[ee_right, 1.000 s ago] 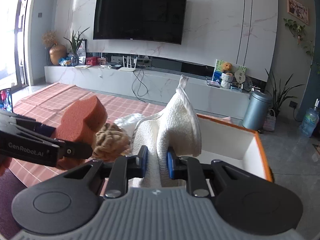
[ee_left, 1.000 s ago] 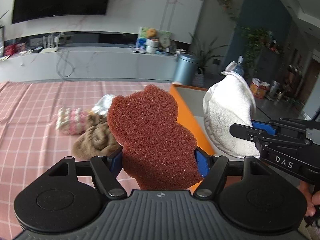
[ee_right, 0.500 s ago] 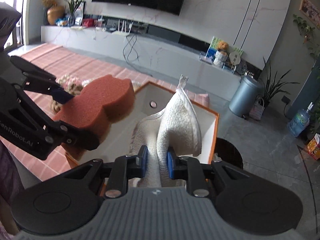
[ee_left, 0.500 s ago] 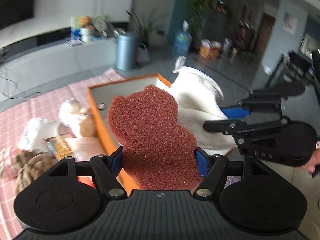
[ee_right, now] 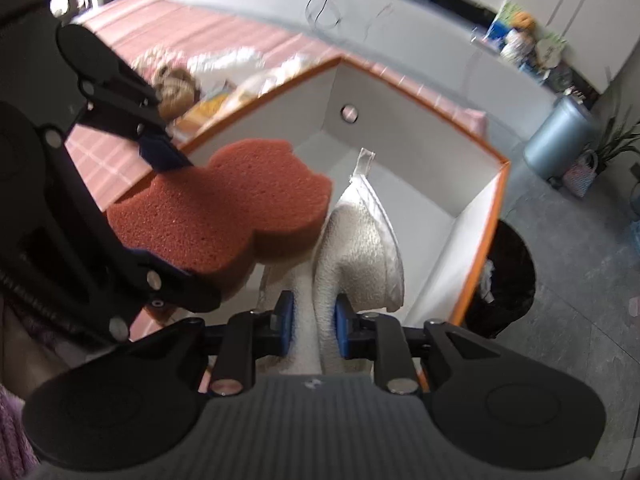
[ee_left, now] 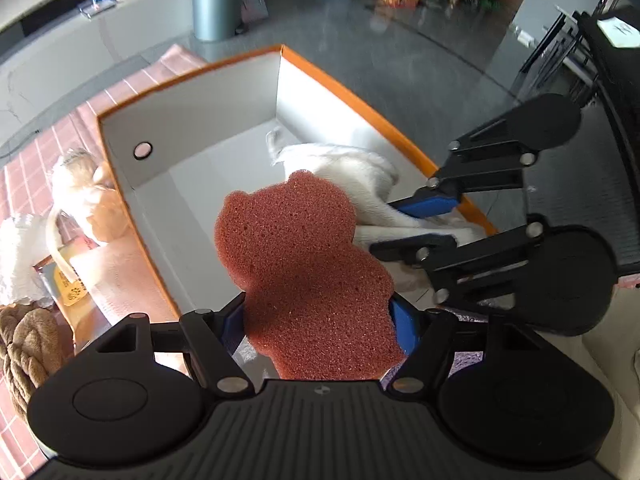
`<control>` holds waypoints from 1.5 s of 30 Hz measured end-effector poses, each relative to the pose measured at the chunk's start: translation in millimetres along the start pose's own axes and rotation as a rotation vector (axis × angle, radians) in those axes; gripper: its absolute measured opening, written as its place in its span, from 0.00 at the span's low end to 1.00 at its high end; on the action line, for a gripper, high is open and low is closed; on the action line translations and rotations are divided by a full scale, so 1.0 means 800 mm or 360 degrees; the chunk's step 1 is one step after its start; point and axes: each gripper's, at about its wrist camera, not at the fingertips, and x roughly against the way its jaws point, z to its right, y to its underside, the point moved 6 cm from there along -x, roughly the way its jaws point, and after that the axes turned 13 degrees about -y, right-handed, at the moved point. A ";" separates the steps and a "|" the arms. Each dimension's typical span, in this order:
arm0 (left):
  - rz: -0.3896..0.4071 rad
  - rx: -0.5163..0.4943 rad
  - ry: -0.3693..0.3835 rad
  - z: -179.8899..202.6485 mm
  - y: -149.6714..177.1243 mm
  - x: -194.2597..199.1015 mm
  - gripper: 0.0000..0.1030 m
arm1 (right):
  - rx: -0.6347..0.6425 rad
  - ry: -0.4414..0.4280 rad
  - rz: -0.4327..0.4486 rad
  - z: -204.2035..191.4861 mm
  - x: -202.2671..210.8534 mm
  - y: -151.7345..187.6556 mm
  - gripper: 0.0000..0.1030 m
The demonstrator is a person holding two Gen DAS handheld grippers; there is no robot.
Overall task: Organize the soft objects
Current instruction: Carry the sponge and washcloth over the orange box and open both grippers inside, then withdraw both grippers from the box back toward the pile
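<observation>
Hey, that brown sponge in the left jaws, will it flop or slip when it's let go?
The sponge probably stays firm: it juts out unsupported without drooping. Its porous foam looks light and grippy, so it likely drops into the box without rolling.

sponge (ee_left: 308, 276): 1 | white cloth (ee_left: 360, 176): 1 | box (ee_left: 192, 120): 1 | claws: 2
</observation>
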 end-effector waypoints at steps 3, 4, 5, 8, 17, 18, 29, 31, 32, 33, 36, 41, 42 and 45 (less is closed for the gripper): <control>-0.0051 -0.0022 -0.0035 -0.003 -0.002 -0.010 0.79 | 0.0007 -0.0048 -0.0074 0.006 -0.017 -0.006 0.21; -0.0062 -0.0025 -0.0045 -0.005 -0.003 -0.013 0.79 | -0.0003 -0.0071 -0.0095 0.009 -0.021 -0.007 0.21; -0.0075 -0.0029 -0.0055 -0.006 -0.003 -0.016 0.79 | -0.0012 -0.0090 -0.0118 0.012 -0.025 -0.008 0.22; -0.0147 -0.0054 -0.0067 -0.009 -0.004 -0.031 0.80 | -0.0016 -0.0115 -0.0173 0.015 -0.036 -0.006 0.24; -0.0166 -0.0167 -0.0123 -0.006 -0.011 -0.050 0.85 | -0.0027 -0.0126 -0.0253 0.021 -0.055 -0.004 0.41; -0.0162 -0.0162 -0.0114 -0.006 -0.011 -0.051 0.85 | -0.0033 -0.0127 -0.0252 0.022 -0.054 -0.004 0.42; -0.0062 -0.0062 -0.0065 -0.011 -0.017 -0.043 1.00 | -0.0013 -0.0038 -0.0219 0.024 -0.029 -0.020 0.66; -0.0036 -0.0024 -0.0042 -0.014 -0.018 -0.037 1.00 | 0.0001 -0.0015 -0.0196 0.025 -0.019 -0.021 0.67; -0.0021 -0.0012 -0.0043 -0.015 -0.019 -0.035 1.00 | 0.0007 -0.0005 -0.0185 0.024 -0.014 -0.022 0.67; 0.0000 -0.0003 -0.0047 -0.016 -0.020 -0.030 1.00 | 0.0011 0.0001 -0.0173 0.024 -0.008 -0.023 0.68; 0.0045 0.0030 -0.0045 -0.017 -0.020 -0.019 1.00 | 0.0026 0.0039 -0.0152 0.021 0.005 -0.025 0.72; 0.0131 0.0096 -0.0050 -0.024 -0.018 0.004 1.00 | 0.0010 0.0133 -0.0087 0.020 0.020 -0.029 0.80; 0.0148 0.0109 -0.0049 -0.025 -0.018 0.008 1.00 | 0.0002 0.0141 -0.0065 0.017 0.026 -0.028 0.80; 0.0205 0.0144 -0.0049 -0.030 -0.015 0.021 1.00 | -0.0007 0.0199 -0.0024 0.007 0.035 -0.030 0.81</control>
